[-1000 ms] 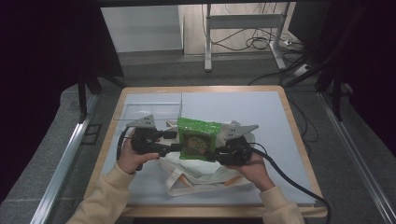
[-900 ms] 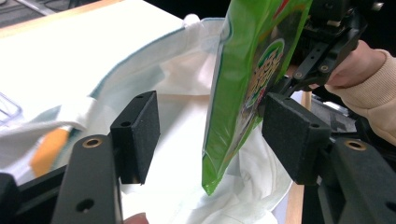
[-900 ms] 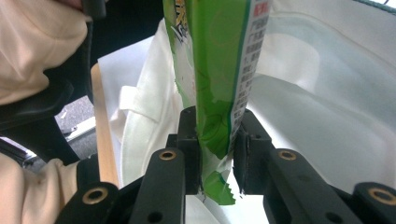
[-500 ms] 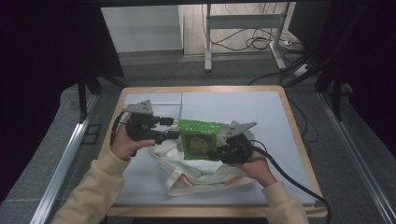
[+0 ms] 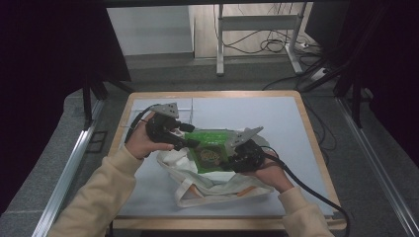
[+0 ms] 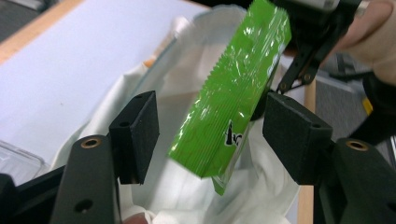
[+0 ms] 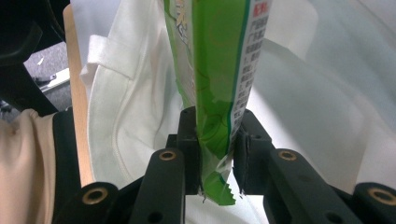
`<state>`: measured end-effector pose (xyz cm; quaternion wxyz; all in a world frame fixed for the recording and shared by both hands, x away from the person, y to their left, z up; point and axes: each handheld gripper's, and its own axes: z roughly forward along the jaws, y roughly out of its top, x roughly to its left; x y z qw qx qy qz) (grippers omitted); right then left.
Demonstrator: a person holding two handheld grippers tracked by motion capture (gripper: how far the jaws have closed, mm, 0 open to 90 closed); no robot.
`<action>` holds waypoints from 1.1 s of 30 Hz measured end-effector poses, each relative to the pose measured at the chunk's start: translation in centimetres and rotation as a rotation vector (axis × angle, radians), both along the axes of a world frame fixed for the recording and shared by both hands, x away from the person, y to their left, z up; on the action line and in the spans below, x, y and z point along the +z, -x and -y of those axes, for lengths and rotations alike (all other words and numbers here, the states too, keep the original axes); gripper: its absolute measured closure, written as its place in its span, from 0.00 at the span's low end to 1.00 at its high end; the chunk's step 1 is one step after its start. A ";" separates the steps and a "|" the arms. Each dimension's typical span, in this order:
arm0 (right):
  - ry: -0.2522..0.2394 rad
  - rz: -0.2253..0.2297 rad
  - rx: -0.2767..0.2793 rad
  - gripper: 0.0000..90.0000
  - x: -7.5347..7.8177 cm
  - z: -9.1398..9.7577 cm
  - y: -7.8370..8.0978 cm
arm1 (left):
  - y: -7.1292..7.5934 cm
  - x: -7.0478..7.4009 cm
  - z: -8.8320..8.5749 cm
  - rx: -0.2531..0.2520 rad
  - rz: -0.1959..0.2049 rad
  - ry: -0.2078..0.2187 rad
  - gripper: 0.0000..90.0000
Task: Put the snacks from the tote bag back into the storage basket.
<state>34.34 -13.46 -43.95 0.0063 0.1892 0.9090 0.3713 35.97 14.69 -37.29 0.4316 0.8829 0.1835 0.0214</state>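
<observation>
Right tool (image 7: pixel 215 151) clamped on glossy green plastic snack packet (image 5: pixel 210 148), held over open white cloth tote bag (image 5: pixel 217 185). Left tool (image 6: pixel 210 133) spread wide, empty. Packet apparently not yet bagged.

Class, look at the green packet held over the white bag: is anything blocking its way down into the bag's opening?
Nothing visible does. The right gripper holds the green packet directly above the white bag, whose mouth lies open beneath it.
</observation>
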 end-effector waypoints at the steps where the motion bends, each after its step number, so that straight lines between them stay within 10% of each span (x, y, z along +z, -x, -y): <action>1: -0.001 0.009 0.006 0.82 0.1 0.0 0.0 | -0.1 -0.1 0.1 -0.016 0.000 -0.018 0.41; 13: 0.016 0.008 0.020 0.82 0.0 -0.2 0.1 | 0.0 -1.1 1.6 -0.102 -0.021 -0.099 0.74; 33: -0.062 0.063 -0.022 0.53 0.4 0.2 0.9 | 0.3 -0.4 -0.2 -0.080 0.000 -0.066 0.85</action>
